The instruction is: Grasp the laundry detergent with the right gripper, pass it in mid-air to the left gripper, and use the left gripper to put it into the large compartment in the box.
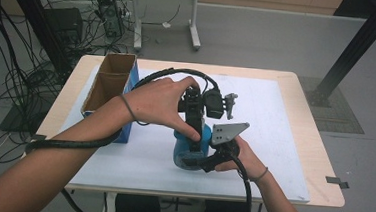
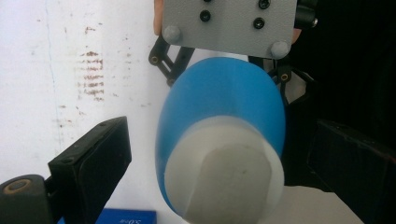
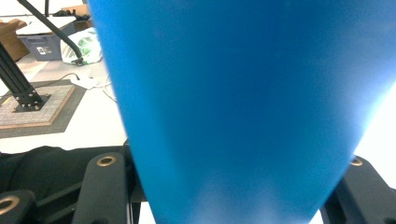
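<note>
Blue bottle (image 1: 189, 148) on white mat (image 1: 283, 143), wooden table (image 1: 317, 160), grey floor (image 1: 260, 41)

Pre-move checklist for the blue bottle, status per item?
1. Right tongs clamped on blue bottle: ok, jaws hug its sides.
2. Left tongs straddle white cap: ok.
3. Left pads pressing cap: not ok, gaps on both sides.
4. Bottle base resting on white mat: cannot tell.
5. Cardboard box apart from the work: ok.
</note>
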Demonstrator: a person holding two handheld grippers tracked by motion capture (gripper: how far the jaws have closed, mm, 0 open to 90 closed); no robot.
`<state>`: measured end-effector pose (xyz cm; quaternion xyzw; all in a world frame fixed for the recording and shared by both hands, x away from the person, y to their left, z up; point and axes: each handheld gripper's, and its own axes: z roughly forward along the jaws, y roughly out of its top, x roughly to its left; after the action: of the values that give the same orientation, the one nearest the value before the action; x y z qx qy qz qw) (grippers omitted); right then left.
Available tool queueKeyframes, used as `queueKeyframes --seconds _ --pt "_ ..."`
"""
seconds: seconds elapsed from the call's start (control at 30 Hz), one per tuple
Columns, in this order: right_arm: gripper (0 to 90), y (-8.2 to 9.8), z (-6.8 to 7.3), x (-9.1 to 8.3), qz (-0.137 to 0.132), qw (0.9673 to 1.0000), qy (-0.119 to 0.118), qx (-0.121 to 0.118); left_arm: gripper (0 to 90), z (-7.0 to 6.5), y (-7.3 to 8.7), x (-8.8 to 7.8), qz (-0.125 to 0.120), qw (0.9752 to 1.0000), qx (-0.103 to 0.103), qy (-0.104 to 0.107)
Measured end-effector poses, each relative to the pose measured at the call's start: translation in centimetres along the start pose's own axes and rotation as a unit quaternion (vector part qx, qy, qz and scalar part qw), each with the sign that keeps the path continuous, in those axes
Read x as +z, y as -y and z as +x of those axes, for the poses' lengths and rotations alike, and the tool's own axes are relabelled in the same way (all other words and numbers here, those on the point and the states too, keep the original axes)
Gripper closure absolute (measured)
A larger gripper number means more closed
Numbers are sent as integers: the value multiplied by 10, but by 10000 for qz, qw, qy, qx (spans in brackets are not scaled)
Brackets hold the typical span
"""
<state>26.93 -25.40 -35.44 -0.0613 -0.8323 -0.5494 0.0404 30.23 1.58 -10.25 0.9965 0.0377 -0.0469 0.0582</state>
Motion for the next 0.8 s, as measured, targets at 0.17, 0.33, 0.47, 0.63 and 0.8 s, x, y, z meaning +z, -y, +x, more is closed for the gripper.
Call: queueKeyframes --seconds 0.17,0.33,0.47,0.63,0.8 --pt "408 0 0 0 5 10000 -1 -2 66 0 1 0 -8 10000 -10 0" --pt "408 0 -1 0 -1 10000 3 -5 66 1 0 0 14 10000 -9 -2" --pt "408 0 -1 1 3 10000 -8 8 66 2 0 0 -3 10000 -1 18" --pt "408 0 -1 1 6 10000 -7 6 66 1 0 1 -1 10000 -7 -2" --pt "408 -1 -1 2 24 10000 -20 -3 66 1 1 2 -6 10000 -18 2"
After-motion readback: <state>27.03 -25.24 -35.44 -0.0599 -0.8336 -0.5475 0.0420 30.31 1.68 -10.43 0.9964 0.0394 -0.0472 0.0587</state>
